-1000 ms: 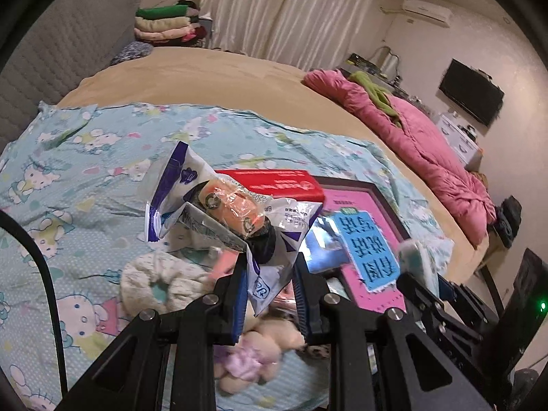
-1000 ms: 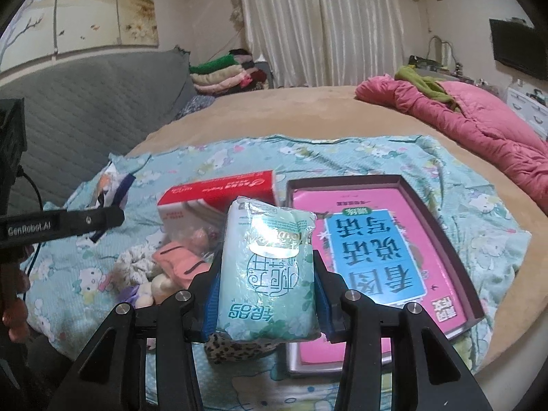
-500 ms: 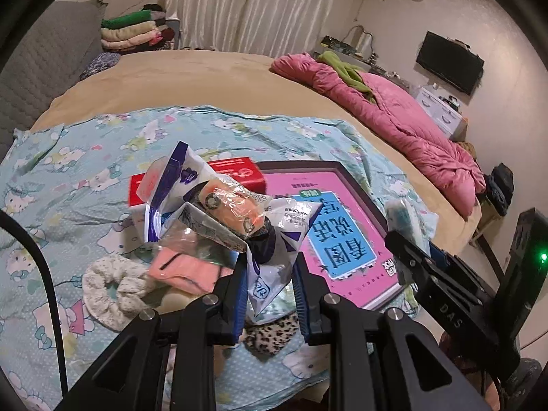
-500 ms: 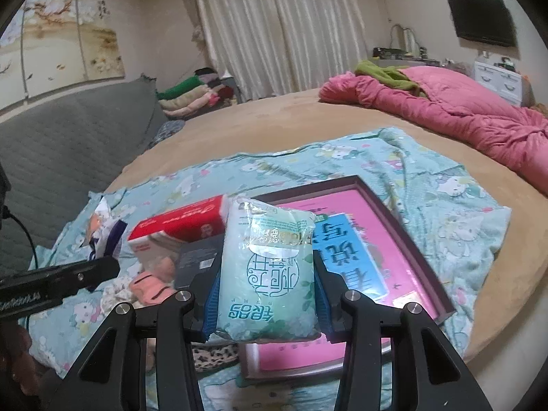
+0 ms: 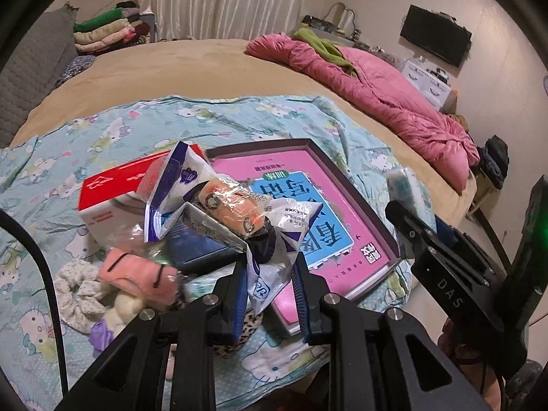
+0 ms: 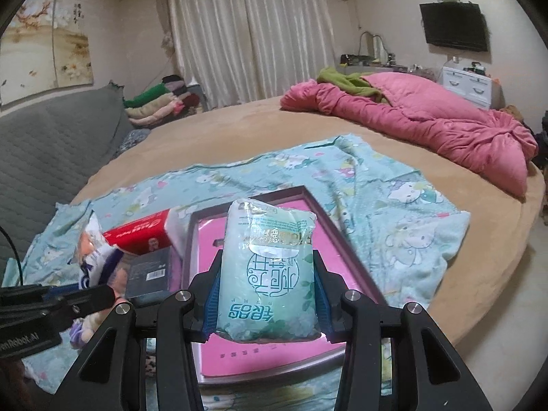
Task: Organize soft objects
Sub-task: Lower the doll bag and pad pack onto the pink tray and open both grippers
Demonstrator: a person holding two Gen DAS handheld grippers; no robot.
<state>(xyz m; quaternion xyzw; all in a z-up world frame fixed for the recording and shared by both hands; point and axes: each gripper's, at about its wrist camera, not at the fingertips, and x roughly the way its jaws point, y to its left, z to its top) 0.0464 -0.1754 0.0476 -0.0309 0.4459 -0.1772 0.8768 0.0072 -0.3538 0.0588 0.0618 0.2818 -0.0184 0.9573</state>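
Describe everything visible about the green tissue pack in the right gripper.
The green tissue pack is a soft, pale mint plastic packet, plump and slightly crinkled, printed with a round emblem, teal characters and flowers near its bottom edge. A glossy resealable flap marked OPEN sits on its upper face. It stands upright, lifted above the pink tray, squeezed at its lower sides between the blue pads of the right gripper. Nothing else touches it.

Tissue box left of tray, scrunchie nearer
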